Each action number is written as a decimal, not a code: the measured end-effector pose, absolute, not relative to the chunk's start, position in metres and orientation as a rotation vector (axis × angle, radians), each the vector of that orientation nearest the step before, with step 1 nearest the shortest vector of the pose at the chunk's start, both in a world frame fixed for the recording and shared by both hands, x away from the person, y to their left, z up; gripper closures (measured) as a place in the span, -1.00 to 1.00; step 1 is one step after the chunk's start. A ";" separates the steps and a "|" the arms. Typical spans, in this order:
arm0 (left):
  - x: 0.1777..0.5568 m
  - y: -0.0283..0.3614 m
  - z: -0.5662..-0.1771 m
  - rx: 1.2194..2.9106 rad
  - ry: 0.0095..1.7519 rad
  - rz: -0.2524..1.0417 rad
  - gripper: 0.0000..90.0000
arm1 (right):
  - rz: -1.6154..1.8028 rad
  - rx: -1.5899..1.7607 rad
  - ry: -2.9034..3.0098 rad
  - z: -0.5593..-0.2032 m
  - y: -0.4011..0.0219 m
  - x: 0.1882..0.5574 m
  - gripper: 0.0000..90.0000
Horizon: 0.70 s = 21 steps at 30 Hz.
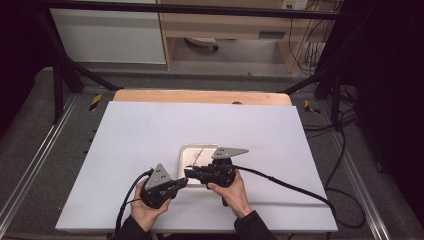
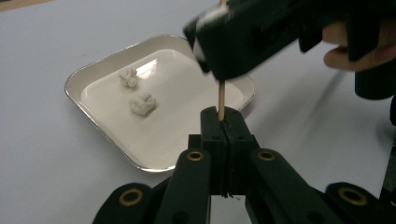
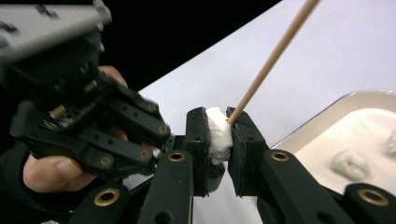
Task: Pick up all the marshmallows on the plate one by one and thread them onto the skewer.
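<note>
My left gripper [image 2: 223, 122] is shut on the lower end of a thin wooden skewer [image 2: 221, 100], which stands upright from its jaws. My right gripper [image 3: 219, 123] is shut on a small white soft lump [image 3: 218, 133], and the skewer [image 3: 275, 53] runs into that lump from the upper right. In the high view both grippers meet at the near edge of a white square tray [image 1: 187, 150], left gripper [image 1: 182, 182] just below the right gripper [image 1: 190, 172]. Two more white lumps [image 2: 128, 77] [image 2: 142, 103] lie in the tray [image 2: 93, 65].
The tray sits near the front middle of a white tabletop [image 1: 150, 130]. Black cables [image 1: 290, 187] trail from both grippers across the table's front. A wooden strip [image 1: 200, 96] lines the far edge, with a dark frame around the table.
</note>
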State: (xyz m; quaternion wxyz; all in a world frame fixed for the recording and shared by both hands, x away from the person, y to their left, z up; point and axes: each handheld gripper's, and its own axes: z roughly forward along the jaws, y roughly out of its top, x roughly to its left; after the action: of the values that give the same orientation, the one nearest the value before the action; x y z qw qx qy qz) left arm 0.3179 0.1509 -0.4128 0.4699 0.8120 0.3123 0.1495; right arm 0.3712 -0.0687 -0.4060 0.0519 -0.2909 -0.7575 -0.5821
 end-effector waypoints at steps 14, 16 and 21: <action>0.321 0.162 -0.415 1.965 0.823 0.350 0.97 | -1.842 -0.953 -2.399 -0.388 -0.081 0.372 -0.42; 0.322 0.166 -0.416 1.963 0.834 0.349 0.97 | -1.818 -0.970 -2.457 -0.387 -0.083 0.374 -0.58; 0.324 0.176 -0.416 1.961 0.863 0.341 0.97 | -1.734 -1.003 -2.580 -0.391 -0.088 0.383 -0.84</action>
State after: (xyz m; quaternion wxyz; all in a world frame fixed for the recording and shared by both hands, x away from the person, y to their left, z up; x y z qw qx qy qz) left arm 0.3237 0.1758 -0.4161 0.4671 0.7992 0.3517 0.1391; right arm 0.3835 -0.0882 -0.3913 -0.0624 -0.3066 -0.7883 -0.5298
